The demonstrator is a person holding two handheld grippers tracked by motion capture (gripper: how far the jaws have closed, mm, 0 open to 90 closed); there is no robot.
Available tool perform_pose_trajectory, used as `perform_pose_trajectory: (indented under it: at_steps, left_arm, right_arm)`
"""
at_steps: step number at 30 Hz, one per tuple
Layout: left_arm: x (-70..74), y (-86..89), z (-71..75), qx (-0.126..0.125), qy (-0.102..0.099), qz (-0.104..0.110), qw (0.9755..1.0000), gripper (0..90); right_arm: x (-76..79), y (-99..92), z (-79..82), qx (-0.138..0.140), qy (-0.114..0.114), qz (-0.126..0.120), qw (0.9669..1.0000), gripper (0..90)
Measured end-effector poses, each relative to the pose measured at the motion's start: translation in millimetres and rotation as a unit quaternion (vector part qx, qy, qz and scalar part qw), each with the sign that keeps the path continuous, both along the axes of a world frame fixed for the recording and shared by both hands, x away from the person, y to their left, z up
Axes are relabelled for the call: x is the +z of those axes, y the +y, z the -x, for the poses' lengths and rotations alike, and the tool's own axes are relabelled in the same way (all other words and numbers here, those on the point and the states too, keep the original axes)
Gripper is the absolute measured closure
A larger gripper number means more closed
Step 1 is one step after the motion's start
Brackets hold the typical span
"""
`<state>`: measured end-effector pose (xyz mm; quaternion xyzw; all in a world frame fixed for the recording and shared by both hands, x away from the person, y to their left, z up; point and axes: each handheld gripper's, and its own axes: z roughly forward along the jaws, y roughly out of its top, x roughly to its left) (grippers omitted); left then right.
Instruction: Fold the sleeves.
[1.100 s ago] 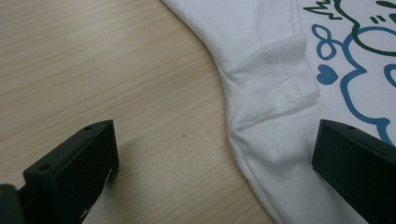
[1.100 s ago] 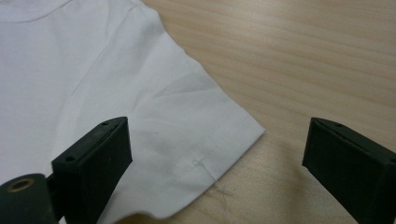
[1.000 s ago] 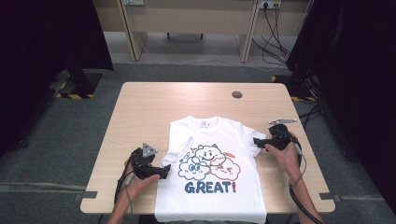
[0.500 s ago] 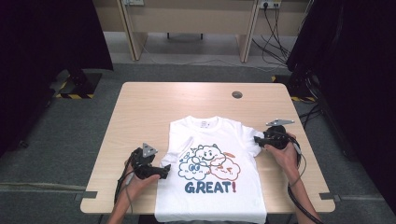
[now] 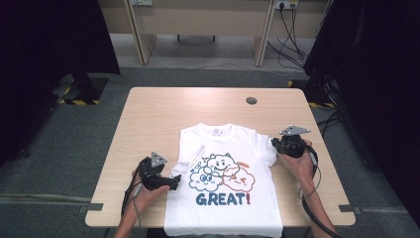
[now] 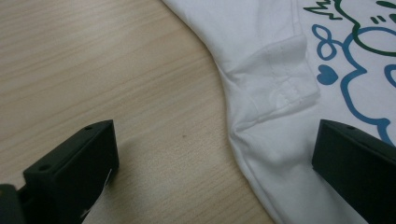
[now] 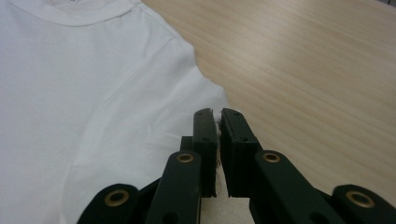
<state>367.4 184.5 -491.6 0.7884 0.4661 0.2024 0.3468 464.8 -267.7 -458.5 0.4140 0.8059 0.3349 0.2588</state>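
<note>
A white T-shirt (image 5: pixel 225 183) with a cartoon print and the word GREAT! lies flat, face up, on the near half of the wooden bench (image 5: pixel 163 114). Its collar points toward the far side and its hem hangs over the near edge. Both sleeves are folded in, so the sides of the shirt run fairly straight.

The right claw (image 7: pixel 218 122) sits at the right sleeve edge, just beside the shoulder. Its jaws have just been closing and now stand pressed together on a thin bit of white cloth at the sleeve's outer corner, a sliver of fabric showing between the pads. In the high view the right claw (image 5: pixel 278 145) rests at the shirt's right border, with a strip of bare wood between it and the right edge of the bench.

The left claw (image 6: pixel 212 158) is spread wide, low over the bench, straddling the shirt's left border: one jaw stands over bare wood, the other over the printed cloth, and neither touches the folded sleeve hem (image 6: pixel 280 88) ahead of them. In the high view the left claw (image 5: pixel 174 181) is at the lower left of the shirt, with open wood to its left.

The far half of the bench is bare apart from a round cable port (image 5: pixel 251 100) near the far right.
</note>
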Motion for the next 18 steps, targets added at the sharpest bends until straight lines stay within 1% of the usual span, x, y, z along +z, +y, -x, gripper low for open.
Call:
perform_pose_trajectory:
  at_steps: [3,7,8,10,11,13,14,16,17,18]
  left_arm:
    - [0.0,0.0,0.0,0.000,0.000,0.000,1.0000,0.0]
    - [0.0,0.0,0.0,0.000,0.000,0.000,1.0000,0.0]
    - [0.0,0.0,0.0,0.000,0.000,0.000,1.0000,0.0]
    - [0.0,0.0,0.0,0.000,0.000,0.000,1.0000,0.0]
    - [0.0,0.0,0.0,0.000,0.000,0.000,1.0000,0.0]
    - [0.0,0.0,0.0,0.000,0.000,0.000,1.0000,0.0]
    - [0.0,0.0,0.0,0.000,0.000,0.000,1.0000,0.0]
    - [0.0,0.0,0.0,0.000,0.000,0.000,1.0000,0.0]
    - [0.0,0.0,0.0,0.000,0.000,0.000,1.0000,0.0]
    - [0.0,0.0,0.0,0.000,0.000,0.000,1.0000,0.0]
  right_arm:
    - [3.1,4.1,1.0,0.004,-0.012,0.013,0.9998,87.7]
    - [7.0,7.4,2.0,0.008,-0.021,0.009,0.9997,87.8]
    - [14.5,13.0,4.9,0.015,-0.032,0.005,0.9994,87.8]
    - [14.5,13.0,4.9,0.015,-0.032,0.005,0.9994,87.8]
    - [21.8,19.9,6.3,0.025,-0.041,0.001,0.9989,87.8]
    - [21.8,19.9,6.3,0.025,-0.041,0.001,0.9989,87.7]
    - [28.5,31.1,7.8,0.037,-0.046,-0.001,0.9982,87.7]
    - [28.5,31.1,7.8,0.037,-0.046,-0.001,0.9982,87.5]
    - [32.4,44.1,8.2,0.052,-0.049,0.001,0.9975,87.5]
    - [32.4,44.1,8.2,0.052,-0.049,0.001,0.9975,87.4]
